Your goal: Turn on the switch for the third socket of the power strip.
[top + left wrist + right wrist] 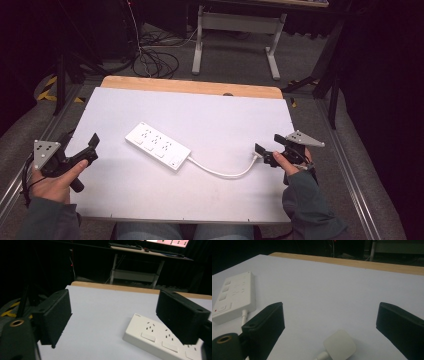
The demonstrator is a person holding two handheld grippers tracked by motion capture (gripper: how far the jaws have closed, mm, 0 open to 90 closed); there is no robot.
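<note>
The counter (210,200) has a smooth, matt white top with a bare wood strip along its far edge. The power strip (157,146) and its plug (339,345) look like smooth white plastic. The jaws are matt black, slightly grainy.

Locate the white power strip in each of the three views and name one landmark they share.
High view: the power strip lies slantwise at the table's centre-left, its cord curving right toward the right gripper.
Left gripper view: lower right, partly behind the right-hand jaw.
Right gripper view: left edge, cord end nearest the camera.
Shared landmark: the wooden strip along the table's far edge.
</note>
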